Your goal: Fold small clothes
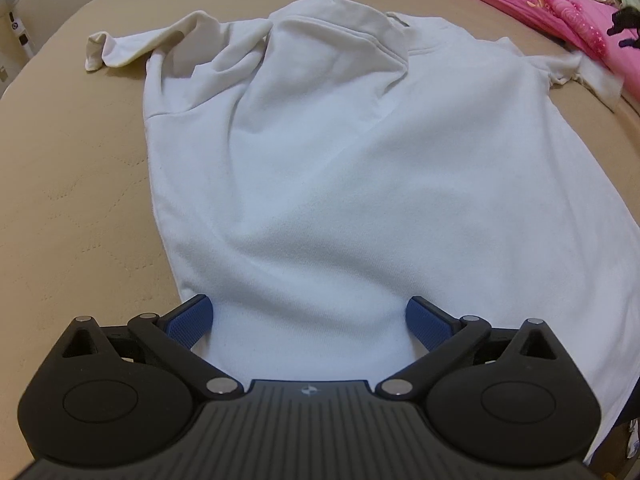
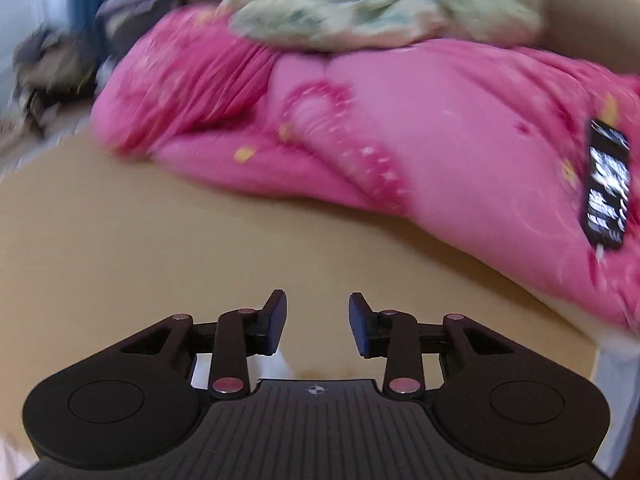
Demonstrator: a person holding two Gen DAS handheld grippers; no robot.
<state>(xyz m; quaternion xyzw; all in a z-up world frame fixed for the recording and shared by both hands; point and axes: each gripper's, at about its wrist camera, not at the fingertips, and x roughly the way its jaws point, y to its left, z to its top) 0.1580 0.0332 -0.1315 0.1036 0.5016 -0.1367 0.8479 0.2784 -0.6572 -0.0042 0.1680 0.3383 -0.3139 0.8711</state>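
A small white shirt lies spread on the tan bed surface, collar end far, hem near me. Its far left shoulder is bunched and one sleeve sticks out to the left. My left gripper is open wide over the hem, a blue pad on each side of the cloth, holding nothing. My right gripper is open and empty above bare tan surface; a sliver of white cloth shows under it. The right wrist view is motion-blurred.
A pink patterned quilt lies bunched along the far right, also in the left wrist view. A black tag lies on it. A green floral cloth sits behind. A white fan stands at far left.
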